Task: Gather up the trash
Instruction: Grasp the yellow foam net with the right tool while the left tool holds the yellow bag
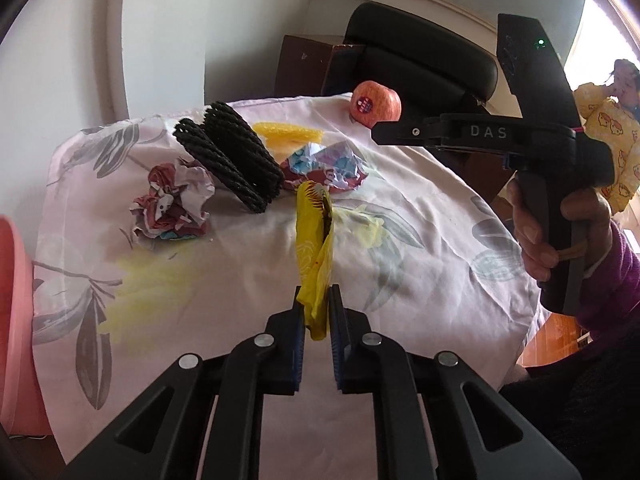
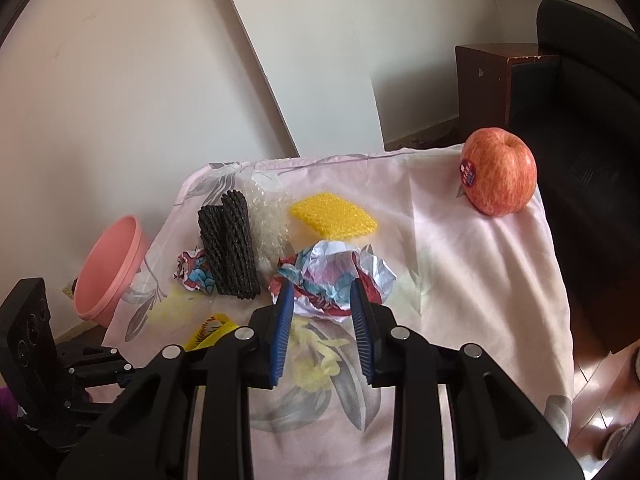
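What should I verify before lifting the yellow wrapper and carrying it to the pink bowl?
1. Left gripper shut on the yellow wrapper: ok, pads pinch its near end.
2. Wrapper free of the black foam net and the crumpled paper: cannot tell, its far end lies close to both.
3. Right gripper out of the way: ok, jaws part-open by the crumpled paper, holding nothing.
4. Pink bowl in reach beside the table: ok, opening faces this way.
5. Apple left alone: ok, at the far corner.
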A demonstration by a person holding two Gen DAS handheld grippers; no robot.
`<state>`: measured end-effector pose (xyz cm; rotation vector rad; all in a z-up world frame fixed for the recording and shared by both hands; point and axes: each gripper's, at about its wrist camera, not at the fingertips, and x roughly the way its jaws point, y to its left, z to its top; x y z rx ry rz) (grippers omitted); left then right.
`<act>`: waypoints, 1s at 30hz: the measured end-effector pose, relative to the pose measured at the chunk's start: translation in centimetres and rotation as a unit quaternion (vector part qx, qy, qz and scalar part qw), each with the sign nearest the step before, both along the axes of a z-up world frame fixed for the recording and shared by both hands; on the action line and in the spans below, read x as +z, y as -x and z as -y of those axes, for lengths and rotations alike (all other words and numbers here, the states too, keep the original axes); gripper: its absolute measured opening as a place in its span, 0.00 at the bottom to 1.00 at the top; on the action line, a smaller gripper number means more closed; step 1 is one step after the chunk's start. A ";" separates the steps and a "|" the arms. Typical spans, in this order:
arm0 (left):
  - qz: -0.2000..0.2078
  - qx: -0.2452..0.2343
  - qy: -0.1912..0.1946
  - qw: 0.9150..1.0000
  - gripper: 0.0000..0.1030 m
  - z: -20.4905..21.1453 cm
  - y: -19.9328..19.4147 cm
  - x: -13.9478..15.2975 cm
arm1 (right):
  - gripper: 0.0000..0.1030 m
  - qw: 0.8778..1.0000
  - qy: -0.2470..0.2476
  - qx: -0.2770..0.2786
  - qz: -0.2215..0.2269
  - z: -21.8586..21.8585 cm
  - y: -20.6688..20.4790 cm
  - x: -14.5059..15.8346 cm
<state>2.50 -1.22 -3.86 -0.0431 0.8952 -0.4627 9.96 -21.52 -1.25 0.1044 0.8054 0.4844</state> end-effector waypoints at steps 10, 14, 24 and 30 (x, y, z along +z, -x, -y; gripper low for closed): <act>0.010 0.059 0.019 0.998 0.10 -3.0 0.4 1.4 | 0.29 0.998 0.058 0.035 0.013 -3.6 -4.6 -0.7; 0.006 0.070 0.027 0.997 0.10 -3.5 -0.1 1.3 | 0.29 0.992 0.109 0.058 0.025 -5.3 -5.9 -1.1; -0.006 0.076 0.043 0.996 0.10 -3.9 -0.7 0.4 | 0.29 0.981 0.171 0.092 0.008 -7.0 -9.1 -3.4; -0.007 0.079 0.046 0.996 0.10 -4.2 -0.9 0.2 | 0.14 0.987 0.141 0.076 0.001 -6.0 -9.2 -3.6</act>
